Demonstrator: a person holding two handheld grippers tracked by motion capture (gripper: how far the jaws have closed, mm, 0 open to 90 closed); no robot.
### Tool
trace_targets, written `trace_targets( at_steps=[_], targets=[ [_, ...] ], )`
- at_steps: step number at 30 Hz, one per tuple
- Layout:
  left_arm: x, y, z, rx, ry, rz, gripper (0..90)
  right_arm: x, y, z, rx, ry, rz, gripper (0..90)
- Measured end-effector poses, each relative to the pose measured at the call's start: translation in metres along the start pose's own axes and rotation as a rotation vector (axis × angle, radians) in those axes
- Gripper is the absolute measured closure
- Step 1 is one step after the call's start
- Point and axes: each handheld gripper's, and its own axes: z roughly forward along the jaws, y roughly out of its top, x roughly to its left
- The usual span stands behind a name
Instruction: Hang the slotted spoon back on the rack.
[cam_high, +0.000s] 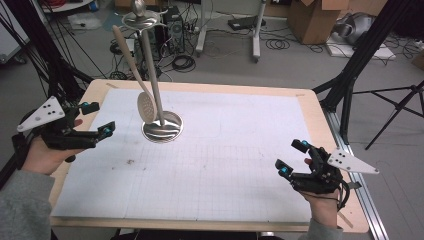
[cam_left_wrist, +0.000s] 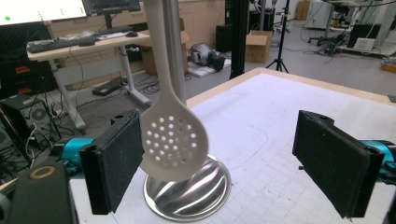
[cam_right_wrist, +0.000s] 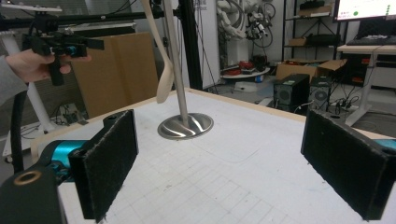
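Observation:
A metal stand with a round shiny base (cam_high: 162, 128) and a thin pole (cam_high: 152, 75) rises at the back left of the white gridded sheet (cam_high: 225, 165). A cream perforated spoon (cam_high: 146, 107) hangs from the stand's top, bowl down, just above the base. My left gripper (cam_high: 100, 119) hovers at the table's left edge, a short way left of the spoon, open and empty. In the left gripper view the spoon's bowl (cam_left_wrist: 173, 142) hangs ahead of the left pad, beyond the jaws (cam_left_wrist: 224, 163). My right gripper (cam_high: 291, 158) stands open and empty near the front right corner, facing the stand (cam_right_wrist: 185, 126).
The wooden tabletop (cam_high: 320, 125) frames the sheet. Black frame legs (cam_high: 360, 55) and a tripod (cam_high: 400, 107) stand to the right of the table, and another black leg (cam_high: 45, 55) at the left. Cables, cardboard boxes (cam_high: 315, 20) and a desk leg (cam_high: 257, 30) lie behind.

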Motion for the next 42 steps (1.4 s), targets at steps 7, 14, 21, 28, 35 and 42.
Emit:
trace_targets(
  at_steps=[7, 14, 21, 28, 35, 42],
  targets=[
    [-0.001, -0.012, -0.016, -0.006, 0.029, -0.022, 16.7, 0.000, 0.000, 0.006, 0.002, 0.009, -0.001, 9.8],
    [-0.009, -0.021, -0.032, -0.013, 0.095, -0.060, 17.0, 0.001, 0.001, 0.009, 0.006, 0.016, -0.005, 9.8],
    [-0.015, -0.034, -0.040, 0.004, 0.122, -0.065, 16.8, 0.000, 0.000, 0.010, 0.011, 0.015, -0.004, 9.8],
    [-0.022, -0.048, -0.044, 0.032, 0.161, -0.062, 16.8, -0.001, 0.000, 0.010, 0.012, 0.010, -0.001, 9.8],
    [-0.031, -0.056, -0.051, 0.006, 0.160, -0.051, 16.6, -0.002, -0.001, 0.010, 0.007, 0.010, -0.011, 9.8],
    [-0.039, -0.064, -0.052, 0.003, 0.123, -0.041, 15.6, -0.003, -0.001, 0.009, 0.012, 0.007, -0.008, 9.8]
  ],
)
